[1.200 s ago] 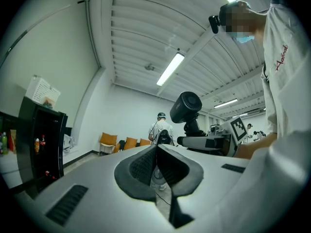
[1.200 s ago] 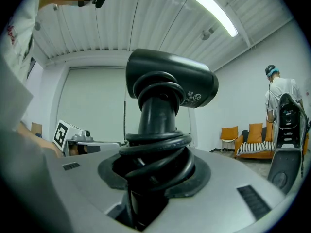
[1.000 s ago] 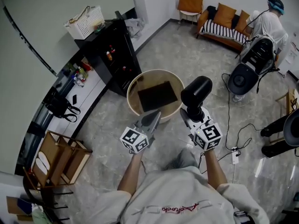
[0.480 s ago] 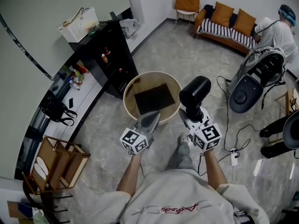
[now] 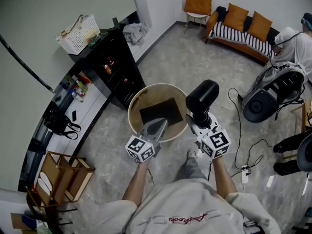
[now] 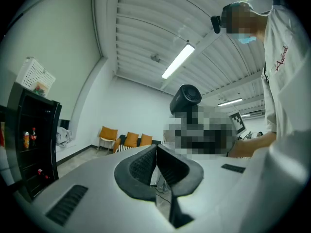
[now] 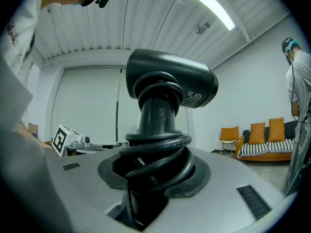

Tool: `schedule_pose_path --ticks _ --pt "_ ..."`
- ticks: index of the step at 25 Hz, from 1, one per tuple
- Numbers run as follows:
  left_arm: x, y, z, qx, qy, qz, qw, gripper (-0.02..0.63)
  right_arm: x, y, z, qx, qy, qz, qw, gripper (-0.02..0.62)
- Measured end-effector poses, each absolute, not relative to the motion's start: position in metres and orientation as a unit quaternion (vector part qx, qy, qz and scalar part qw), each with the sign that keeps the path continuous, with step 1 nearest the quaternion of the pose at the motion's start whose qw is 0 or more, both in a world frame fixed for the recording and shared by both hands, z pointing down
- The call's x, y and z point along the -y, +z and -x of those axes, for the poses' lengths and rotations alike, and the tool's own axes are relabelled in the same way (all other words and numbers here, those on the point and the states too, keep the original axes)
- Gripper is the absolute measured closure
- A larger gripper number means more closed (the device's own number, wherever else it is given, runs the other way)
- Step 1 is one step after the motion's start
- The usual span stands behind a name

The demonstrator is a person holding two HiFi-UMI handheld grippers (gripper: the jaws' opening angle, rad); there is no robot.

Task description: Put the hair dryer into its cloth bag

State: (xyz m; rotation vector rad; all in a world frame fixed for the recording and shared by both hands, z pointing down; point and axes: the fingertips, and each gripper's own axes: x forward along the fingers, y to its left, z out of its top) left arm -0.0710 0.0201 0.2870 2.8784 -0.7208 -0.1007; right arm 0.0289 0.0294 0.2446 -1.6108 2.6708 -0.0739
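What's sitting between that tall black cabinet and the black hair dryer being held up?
In the head view, a round beige-rimmed table stands there, with a flat dark cloth bag lying on it.

Round tan table [image 5: 133, 107] on grey floor [image 5: 195, 57] w/ black cloth bag [image 5: 160, 111] flat on it.
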Motion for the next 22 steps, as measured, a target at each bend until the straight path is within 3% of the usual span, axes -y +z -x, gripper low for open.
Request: schedule_pose_path --ticks 22 --pt "0.142 0.304 -0.027 0.319 -0.018 -0.942 0.107 0.574 0.158 0.236 -0.135 -0.891 -0.017 0.453 0.029 0.414"
